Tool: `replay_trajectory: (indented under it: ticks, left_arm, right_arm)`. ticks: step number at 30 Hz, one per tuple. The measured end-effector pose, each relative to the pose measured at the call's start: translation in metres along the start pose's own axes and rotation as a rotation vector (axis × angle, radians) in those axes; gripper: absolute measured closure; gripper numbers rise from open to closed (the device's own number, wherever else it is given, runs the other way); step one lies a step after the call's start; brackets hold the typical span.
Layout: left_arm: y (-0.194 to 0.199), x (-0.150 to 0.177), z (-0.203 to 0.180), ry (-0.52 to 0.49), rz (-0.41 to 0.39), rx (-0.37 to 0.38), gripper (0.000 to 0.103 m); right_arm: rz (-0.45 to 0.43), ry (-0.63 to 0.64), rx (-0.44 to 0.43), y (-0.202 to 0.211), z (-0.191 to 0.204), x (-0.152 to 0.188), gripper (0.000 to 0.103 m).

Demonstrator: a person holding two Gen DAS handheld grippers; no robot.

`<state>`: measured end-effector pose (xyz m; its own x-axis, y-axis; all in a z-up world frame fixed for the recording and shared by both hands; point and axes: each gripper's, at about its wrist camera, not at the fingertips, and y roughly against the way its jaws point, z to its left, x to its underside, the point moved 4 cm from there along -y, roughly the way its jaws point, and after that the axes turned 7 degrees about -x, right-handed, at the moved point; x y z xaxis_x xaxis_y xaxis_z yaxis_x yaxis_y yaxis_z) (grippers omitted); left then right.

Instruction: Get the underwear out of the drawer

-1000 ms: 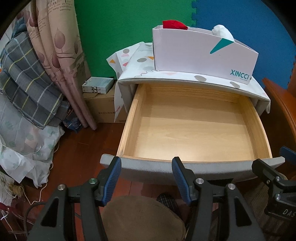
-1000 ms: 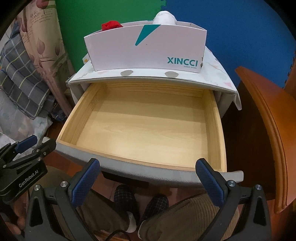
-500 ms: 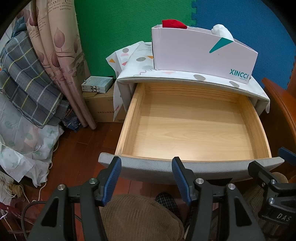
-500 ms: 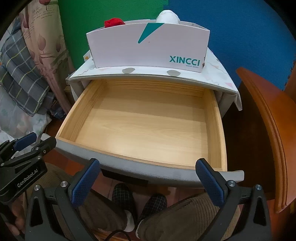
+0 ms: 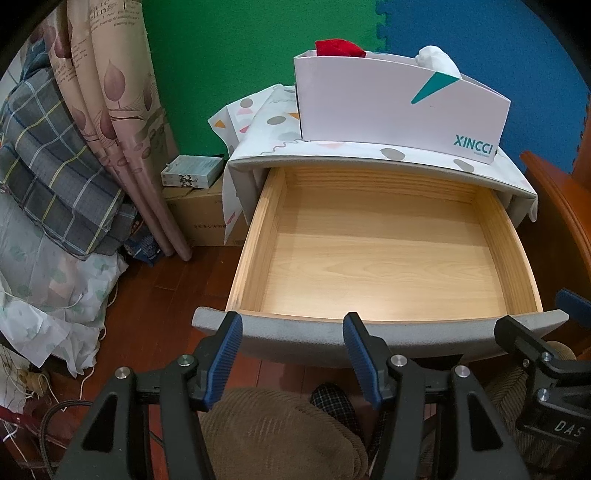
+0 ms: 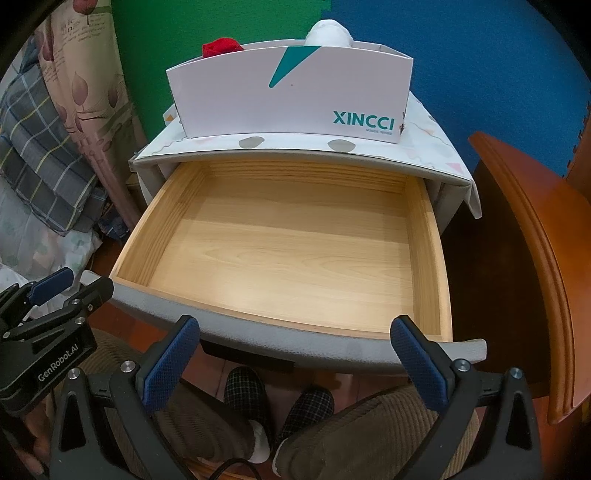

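The wooden drawer (image 5: 388, 254) stands pulled fully out, and its floor is bare: no underwear shows inside it in either view. The white XINCCI box (image 6: 291, 99) on the cabinet top, far behind the drawer, holds a red bundle (image 5: 340, 48) at its left end and a white bundle (image 6: 328, 33) toward its right; these may be the garments, though I cannot tell. Both tools hover at the near edge, over the drawer's grey front. The left gripper (image 5: 291, 350) is spread, holding nothing; the right gripper (image 6: 295, 350) is spread wider, also with nothing. By my reading the removal is finished, and only pushing the drawer shut could remain.
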<state>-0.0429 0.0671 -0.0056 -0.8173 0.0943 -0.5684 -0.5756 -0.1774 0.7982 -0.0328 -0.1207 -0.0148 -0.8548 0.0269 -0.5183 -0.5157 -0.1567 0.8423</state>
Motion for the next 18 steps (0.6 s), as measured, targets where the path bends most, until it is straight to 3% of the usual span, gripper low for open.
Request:
replay_trajectory:
  ticks: [18]
  left_arm:
    - [-0.0007, -0.0019, -0.0034, 0.006, 0.003, 0.004, 0.045]
  right_arm:
    - [0.012, 0.0, -0.001, -0.003, 0.0017, 0.0002, 0.0]
